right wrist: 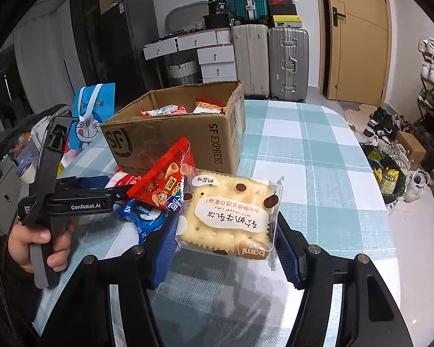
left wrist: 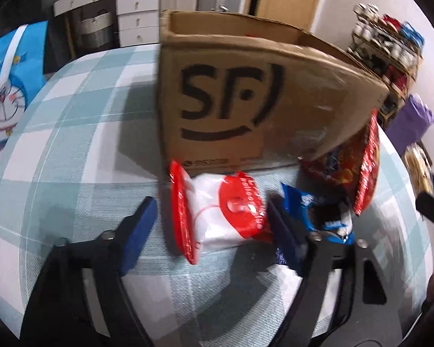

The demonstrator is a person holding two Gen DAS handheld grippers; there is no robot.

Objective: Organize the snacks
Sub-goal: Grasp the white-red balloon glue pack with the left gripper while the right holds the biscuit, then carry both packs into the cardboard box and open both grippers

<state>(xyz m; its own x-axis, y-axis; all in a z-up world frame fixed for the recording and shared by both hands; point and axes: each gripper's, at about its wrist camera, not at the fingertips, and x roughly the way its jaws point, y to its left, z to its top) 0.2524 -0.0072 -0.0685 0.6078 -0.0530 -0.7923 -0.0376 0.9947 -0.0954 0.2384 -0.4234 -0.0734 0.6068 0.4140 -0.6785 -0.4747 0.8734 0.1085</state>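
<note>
**Snacks lined up before the carton**

Left tool [left wrist: 209, 225] gapes wide around the red-and-white plastic snack pouch [left wrist: 217, 217], lying lengthwise toward the brown cardboard SF carton [left wrist: 231, 92]. Right tool [right wrist: 227, 248] clamps the square cream cracker packet [right wrist: 228, 217], print upside down, above the checked worktop [right wrist: 318, 156]; its near edge is hidden.

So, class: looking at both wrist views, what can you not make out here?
- Box contents: in the left wrist view, the cardboard box wall hides them.
- Blue snack packet: its label is blurred, and the left gripper finger covers part.
- Cracker packet grip: whether the right gripper pads touch it is unclear.
</note>
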